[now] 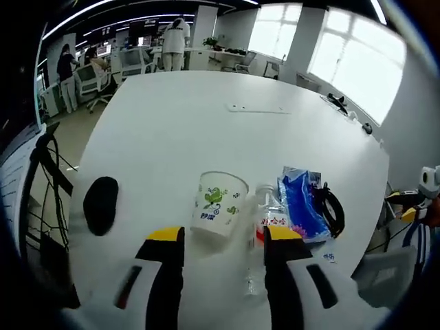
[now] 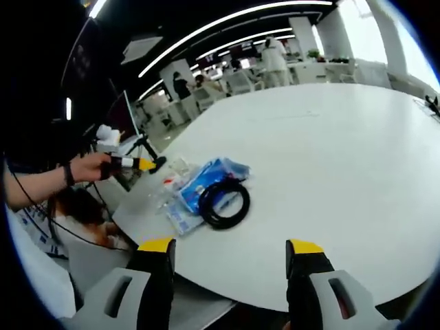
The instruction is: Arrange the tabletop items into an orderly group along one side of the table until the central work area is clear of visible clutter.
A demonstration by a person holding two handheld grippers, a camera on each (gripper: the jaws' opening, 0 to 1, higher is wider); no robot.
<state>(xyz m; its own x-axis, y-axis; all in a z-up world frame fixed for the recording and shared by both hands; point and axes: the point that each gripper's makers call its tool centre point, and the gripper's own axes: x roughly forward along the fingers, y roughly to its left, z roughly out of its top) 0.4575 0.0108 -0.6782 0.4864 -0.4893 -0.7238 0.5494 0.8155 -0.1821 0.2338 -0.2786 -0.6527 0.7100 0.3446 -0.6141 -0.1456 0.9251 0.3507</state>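
My left tool [image 1: 223,240] spread, ungripped | white paper cup with green print [image 1: 218,204] at 12 o'clock between jaws on white tabletop [image 1: 179,130] | blue plastic packet [image 1: 300,204] and black coiled cable [image 1: 332,208] at 2 o'clock | my right tool [image 2: 230,251] spread, ungripped.

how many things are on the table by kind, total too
paper cup: 1
clear plastic bottle: 1
blue packet: 1
coiled black cable: 1
black oval object: 1
Total near the table's edge: 5. A few small dark items at the far edge are too small to identify.
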